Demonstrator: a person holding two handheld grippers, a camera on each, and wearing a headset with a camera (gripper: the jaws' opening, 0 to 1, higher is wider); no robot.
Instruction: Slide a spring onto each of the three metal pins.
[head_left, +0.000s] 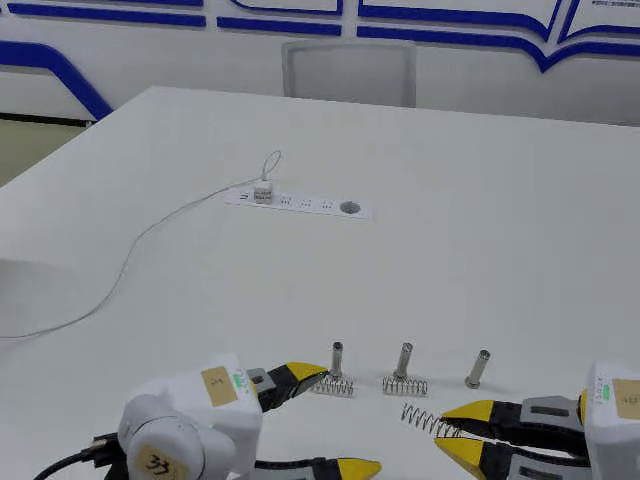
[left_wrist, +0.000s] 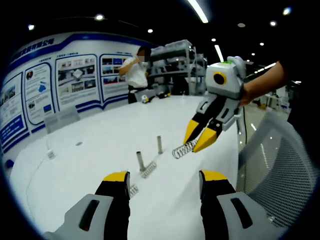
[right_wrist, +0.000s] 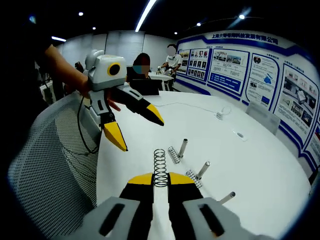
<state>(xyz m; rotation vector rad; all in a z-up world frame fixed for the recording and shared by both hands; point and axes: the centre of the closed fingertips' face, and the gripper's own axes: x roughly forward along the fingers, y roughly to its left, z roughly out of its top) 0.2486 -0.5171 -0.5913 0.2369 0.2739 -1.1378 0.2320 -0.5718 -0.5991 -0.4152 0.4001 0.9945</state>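
- The right hand-held gripper (head_left: 448, 430) has its jaws clamped on one end of a spring (head_left: 422, 418). The spring juts forward past the tips, its long axis roughly level and its free end towards the pins.
- The left hand-held gripper (head_left: 352, 419) has its jaws wide apart and grips nothing. One tip is just beside a loose spring (head_left: 332, 386).
- Three metal pins (head_left: 403, 358) stand upright in a row across the desk (head_left: 480, 260), just beyond the two grippers.
- The loose spring lies flat by the leftmost pin's base. A second loose spring (head_left: 405, 385) lies at the middle pin's base. Both lie lengthwise along the row.
- Beyond the pins the white desk is open, with a power strip (head_left: 300, 203) well apart.
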